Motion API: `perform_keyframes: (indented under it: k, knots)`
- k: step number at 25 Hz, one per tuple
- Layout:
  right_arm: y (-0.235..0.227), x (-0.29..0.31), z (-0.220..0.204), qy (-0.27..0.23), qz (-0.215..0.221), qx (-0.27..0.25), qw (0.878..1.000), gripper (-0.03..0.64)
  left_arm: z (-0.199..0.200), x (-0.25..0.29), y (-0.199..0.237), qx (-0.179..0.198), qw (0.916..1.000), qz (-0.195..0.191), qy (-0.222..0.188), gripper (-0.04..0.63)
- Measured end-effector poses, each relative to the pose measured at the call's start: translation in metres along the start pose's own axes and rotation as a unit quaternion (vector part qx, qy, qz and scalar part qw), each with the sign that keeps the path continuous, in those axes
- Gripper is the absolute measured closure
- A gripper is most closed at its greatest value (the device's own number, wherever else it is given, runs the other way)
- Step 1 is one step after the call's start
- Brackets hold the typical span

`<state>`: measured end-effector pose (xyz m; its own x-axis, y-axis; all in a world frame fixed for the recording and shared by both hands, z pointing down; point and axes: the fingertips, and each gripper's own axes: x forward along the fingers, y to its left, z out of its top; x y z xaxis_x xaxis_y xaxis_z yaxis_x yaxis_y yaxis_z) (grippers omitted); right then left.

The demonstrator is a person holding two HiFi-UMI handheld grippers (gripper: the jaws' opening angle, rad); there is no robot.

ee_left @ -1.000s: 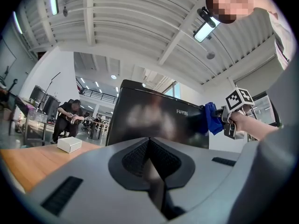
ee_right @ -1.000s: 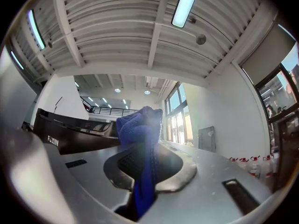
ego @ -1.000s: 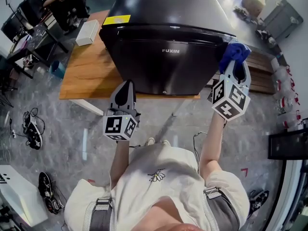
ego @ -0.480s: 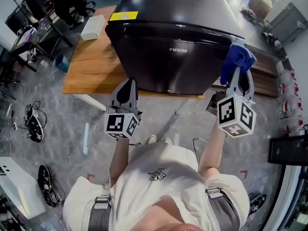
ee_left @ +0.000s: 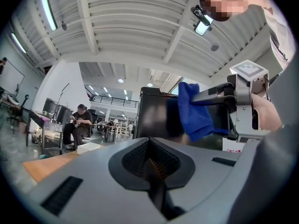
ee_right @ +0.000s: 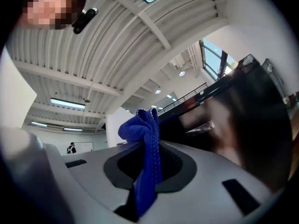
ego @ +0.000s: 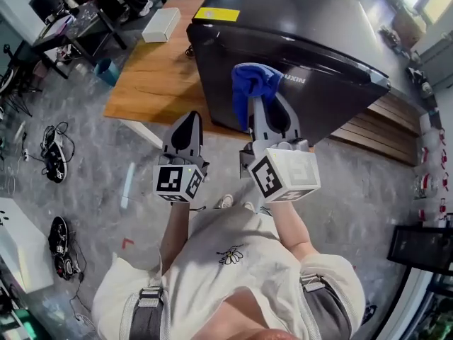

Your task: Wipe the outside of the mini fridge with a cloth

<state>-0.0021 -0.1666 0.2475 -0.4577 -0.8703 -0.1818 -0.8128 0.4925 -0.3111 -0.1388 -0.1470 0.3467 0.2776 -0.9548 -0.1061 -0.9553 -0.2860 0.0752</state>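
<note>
Gripping the blue cloth (ego: 249, 83) before the black mini fridge (ego: 318, 55) at frame centre, the right tongs (ego: 265, 106) flank the left tongs (ego: 187, 123), pressed together, empty.

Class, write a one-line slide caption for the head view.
Right gripper holds a blue cloth before the black mini fridge front; left gripper shut, empty.
</note>
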Motion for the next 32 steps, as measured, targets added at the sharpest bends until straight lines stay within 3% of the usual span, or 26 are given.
perform_keyframes:
  k: [3,7,17,22,32]
  knots:
    - [0.04,0.03,-0.033,0.015,0.036,-0.063,0.997,0.555,-0.001,-0.01,0.017,-0.003,0.9997,0.025,-0.001,0.591]
    - [0.065,0.065,-0.064,0.022,0.03,-0.131,0.991,0.555,-0.001,-0.023,0.034,-0.007,0.9987,0.05,-0.003,0.591]
    - [0.068,0.103,-0.088,0.04,-0.009,-0.171,0.984,0.555,-0.006,-0.03,0.05,-0.019,0.9978,0.063,-0.001,0.591]
    - [0.061,0.097,-0.083,0.026,-0.025,-0.213,0.976,0.555,-0.007,-0.028,0.05,-0.021,0.998,0.06,0.0,0.591]
    - [0.029,0.07,-0.066,0.02,-0.041,-0.23,0.972,0.555,-0.006,-0.015,0.043,-0.021,0.999,0.04,0.001,0.591]
